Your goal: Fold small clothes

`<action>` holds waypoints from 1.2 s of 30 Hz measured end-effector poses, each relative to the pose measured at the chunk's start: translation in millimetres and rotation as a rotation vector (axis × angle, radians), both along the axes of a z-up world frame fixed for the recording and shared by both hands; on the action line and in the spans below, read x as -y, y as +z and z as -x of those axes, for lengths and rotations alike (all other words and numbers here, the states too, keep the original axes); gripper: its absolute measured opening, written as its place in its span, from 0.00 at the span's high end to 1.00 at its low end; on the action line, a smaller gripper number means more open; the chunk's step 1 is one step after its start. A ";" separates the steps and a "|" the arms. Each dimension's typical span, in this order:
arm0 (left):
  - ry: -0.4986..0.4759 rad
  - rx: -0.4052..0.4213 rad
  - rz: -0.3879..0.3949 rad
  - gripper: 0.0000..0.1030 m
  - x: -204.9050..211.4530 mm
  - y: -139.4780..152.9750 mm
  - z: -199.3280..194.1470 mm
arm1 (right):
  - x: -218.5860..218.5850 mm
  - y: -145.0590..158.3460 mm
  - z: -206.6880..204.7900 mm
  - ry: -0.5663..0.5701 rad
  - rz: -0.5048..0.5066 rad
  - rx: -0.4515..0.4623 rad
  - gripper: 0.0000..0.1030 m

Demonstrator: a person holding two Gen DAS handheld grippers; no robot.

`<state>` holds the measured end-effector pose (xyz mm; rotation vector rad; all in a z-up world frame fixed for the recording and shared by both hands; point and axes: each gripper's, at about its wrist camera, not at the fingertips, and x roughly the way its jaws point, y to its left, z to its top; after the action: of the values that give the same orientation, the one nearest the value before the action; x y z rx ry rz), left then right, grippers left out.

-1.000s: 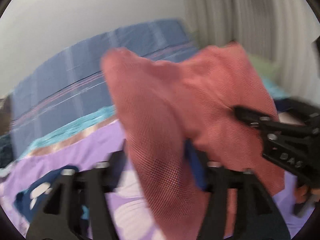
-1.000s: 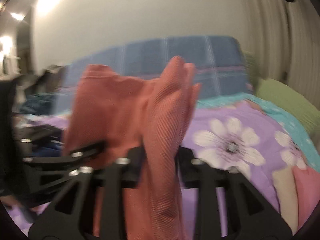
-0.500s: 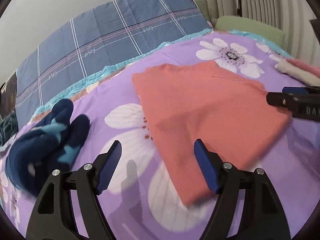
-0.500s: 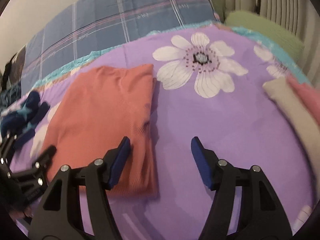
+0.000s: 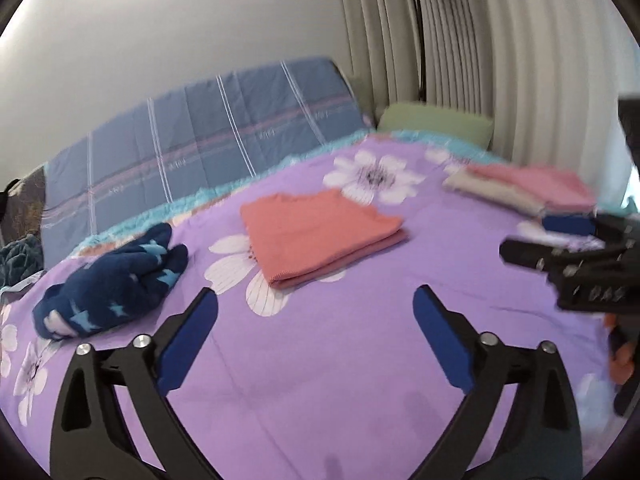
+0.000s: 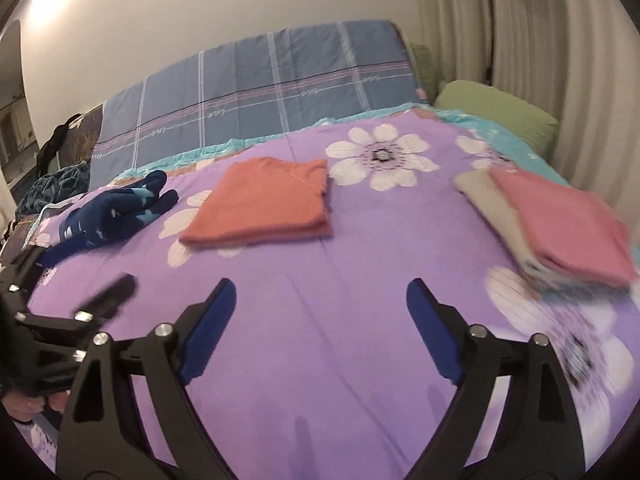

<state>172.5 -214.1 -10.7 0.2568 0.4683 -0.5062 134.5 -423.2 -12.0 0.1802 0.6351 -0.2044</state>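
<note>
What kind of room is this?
Probably a bedroom: a purple flowered bedspread covers a bed, a green pillow lies by pale curtains, and a folded orange garment rests on top.

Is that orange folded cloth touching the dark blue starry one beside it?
Apart. In the right wrist view, bare purple bedspread shows between the orange cloth and blue starry garment.

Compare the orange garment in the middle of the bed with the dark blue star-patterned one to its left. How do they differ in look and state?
The orange garment is folded into a flat, neat rectangle; the dark blue garment lies bunched in a loose heap. The orange garment is one plain colour; the dark blue garment carries light blue stars. Both rest on the purple floral bedspread, apart from each other, and neither gripper touches them.
</note>
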 end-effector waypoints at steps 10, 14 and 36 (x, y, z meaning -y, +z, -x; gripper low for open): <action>0.031 0.096 0.072 0.01 -28.8 38.2 114.5 | -31.2 39.0 111.1 -0.036 0.121 0.069 0.06; 0.059 0.102 0.113 0.01 -47.4 43.8 136.7 | -48.0 49.5 135.4 -0.033 0.155 0.100 0.04; 0.123 0.090 0.155 0.01 -72.7 49.0 192.1 | -91.7 66.3 197.8 -0.037 0.202 0.173 0.02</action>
<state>-19.7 -141.3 38.2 0.1004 0.3529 -0.4072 -63.3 -331.4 54.3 0.0143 0.4363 -0.2842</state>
